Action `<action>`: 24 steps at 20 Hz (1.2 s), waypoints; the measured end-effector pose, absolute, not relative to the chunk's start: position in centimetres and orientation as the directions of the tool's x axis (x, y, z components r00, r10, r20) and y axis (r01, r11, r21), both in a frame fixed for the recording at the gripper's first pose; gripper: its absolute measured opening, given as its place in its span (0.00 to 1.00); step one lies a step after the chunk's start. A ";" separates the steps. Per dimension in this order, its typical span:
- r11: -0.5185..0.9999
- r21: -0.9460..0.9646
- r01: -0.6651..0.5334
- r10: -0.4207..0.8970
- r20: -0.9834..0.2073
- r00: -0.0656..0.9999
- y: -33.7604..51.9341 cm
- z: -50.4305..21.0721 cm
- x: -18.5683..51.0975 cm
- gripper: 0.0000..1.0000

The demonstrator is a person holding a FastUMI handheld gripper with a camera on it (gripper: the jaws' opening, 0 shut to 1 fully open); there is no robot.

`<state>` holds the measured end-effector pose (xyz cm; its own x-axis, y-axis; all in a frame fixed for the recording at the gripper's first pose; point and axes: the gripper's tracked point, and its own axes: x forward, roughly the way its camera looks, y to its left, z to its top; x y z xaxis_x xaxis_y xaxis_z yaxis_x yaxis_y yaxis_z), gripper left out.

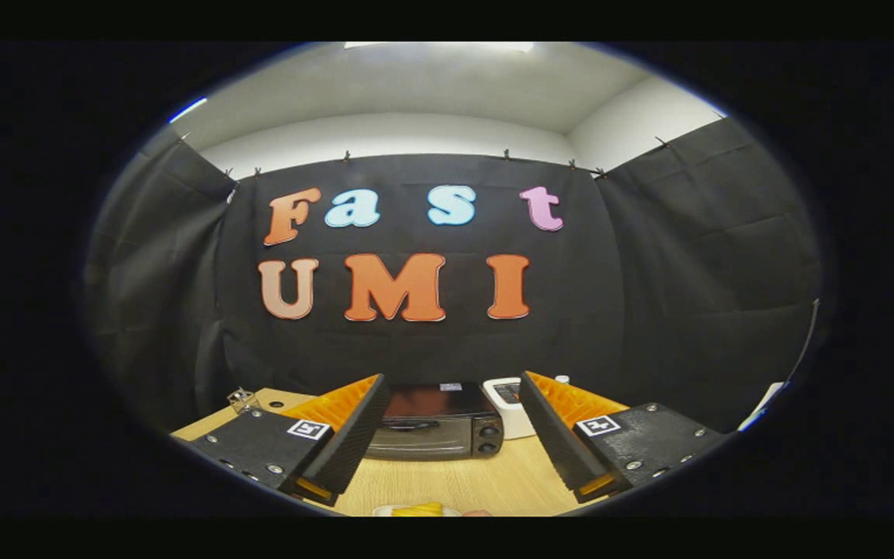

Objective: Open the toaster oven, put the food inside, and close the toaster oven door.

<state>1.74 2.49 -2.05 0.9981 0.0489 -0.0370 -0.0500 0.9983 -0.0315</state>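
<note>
your gripper point(451, 435) hangs wide open, holding nothing. the black boxy toaster oven point(435, 423), door closed, sits far between its fingers on the pale wooden table point(493, 481); yellow food point(418, 509) lies near.

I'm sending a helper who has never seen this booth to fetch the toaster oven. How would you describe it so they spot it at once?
On the wooden table, look beyond the open gripper, framed between its fingers. The toaster oven is the dark box with its door shut, a handle across the front and two knobs down its right side. The smaller white appliance beside it is pale; the oven is black.
</note>
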 end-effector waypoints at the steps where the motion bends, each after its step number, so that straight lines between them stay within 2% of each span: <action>1: 0.998 -0.030 -0.063 0.061 -0.050 0.997 2.9 -2.5 2.1 0.99; 9: 0.988 -0.003 -0.156 0.152 -0.200 0.968 7.4 -8.0 6.7 0.99; 17: 0.986 -0.014 -0.168 0.151 -0.375 0.914 11.0 -17.2 13.3 0.99; 24: 0.988 -0.040 -0.150 0.116 -0.452 0.885 11.8 -22.0 17.8 1.00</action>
